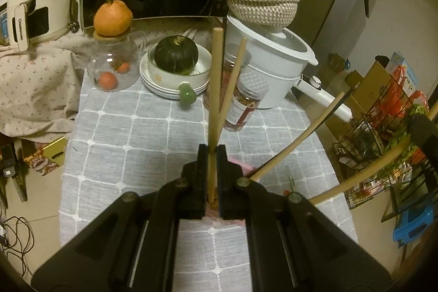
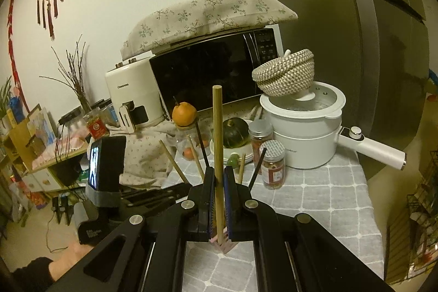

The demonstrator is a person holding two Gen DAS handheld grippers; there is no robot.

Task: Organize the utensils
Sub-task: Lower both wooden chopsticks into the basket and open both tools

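You had left gripper (image 1: 211, 155) clamped on pale wooden chopstick (image 1: 214, 89), right gripper (image 2: 218, 177) clamped on another (image 2: 218, 133), both upright over small pink holder (image 2: 224, 244). Sticks looked light, stiff, slippery; low grip seemed safest.

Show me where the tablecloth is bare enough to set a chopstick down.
Bare tablecloth lies left of the left gripper, in front of the glass jar and plates. Another bare strip runs right of the right gripper, in front of the white pot. The far edge is crowded: jar, plates, squash, spice jars, pot.
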